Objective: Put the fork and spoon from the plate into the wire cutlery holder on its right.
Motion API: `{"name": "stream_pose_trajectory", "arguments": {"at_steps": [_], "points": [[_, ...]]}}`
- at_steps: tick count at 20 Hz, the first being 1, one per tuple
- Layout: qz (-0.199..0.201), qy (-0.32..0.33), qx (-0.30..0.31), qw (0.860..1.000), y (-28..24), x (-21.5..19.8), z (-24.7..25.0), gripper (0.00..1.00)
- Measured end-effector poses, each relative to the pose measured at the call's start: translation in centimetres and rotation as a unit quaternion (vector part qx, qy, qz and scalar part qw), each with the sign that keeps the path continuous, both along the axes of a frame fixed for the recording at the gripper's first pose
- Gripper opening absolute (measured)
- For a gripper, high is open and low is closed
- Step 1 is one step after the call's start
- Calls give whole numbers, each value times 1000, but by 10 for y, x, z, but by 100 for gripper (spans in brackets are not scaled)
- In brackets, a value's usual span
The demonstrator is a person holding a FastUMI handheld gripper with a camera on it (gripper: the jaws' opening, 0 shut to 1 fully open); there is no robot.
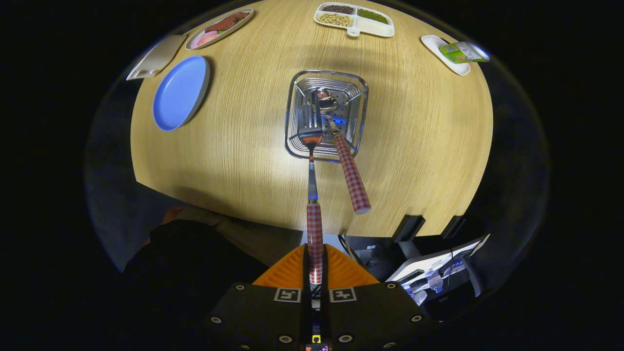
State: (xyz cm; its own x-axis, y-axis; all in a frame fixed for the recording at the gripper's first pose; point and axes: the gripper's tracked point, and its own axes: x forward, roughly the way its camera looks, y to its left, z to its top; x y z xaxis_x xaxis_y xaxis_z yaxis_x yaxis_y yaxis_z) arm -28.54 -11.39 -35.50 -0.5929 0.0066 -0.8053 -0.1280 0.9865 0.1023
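I look straight down on a round wooden table (234, 146). My gripper (315, 265) is shut on the red-checked handle of the fork (312, 185). The fork hangs tines-down, its head over the opening of the wire cutlery holder (298, 87). How deep the tines reach into it I cannot tell. The spoon (350, 170) stands in the holder with its bowl at the bottom. Its checked handle leans out over the near rim, just right of the fork. The blue plate (180, 92) lies to the holder's left with nothing on it.
A divided white dish (356, 22) of beans and seeds sits at the table's far side. Beyond the blue plate are an oval food tray (219, 28) and a pale board (156, 57). A green packet (463, 52) rests on a small white dish at the far right. Below the near edge are a person's dark sleeve (195, 263) and equipment (438, 273).
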Motion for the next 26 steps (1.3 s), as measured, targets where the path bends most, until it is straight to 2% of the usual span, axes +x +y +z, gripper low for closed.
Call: {"name": "stream_pose_trajectory", "arguments": {"at_steps": [5, 7, 15, 21, 24, 26], "points": [[12, 40, 10, 999, 0, 10, 0, 7], [21, 44, 6, 999, -3, 19, -2, 9], [16, 45, -3, 999, -3, 34, -5, 12], [-8, 6, -1, 1000, 2, 63, -11, 12], [-19, -33, 8, 999, 7, 84, -10, 18], [-42, -67, 13, 997, 13, 99, -7, 21]]}}
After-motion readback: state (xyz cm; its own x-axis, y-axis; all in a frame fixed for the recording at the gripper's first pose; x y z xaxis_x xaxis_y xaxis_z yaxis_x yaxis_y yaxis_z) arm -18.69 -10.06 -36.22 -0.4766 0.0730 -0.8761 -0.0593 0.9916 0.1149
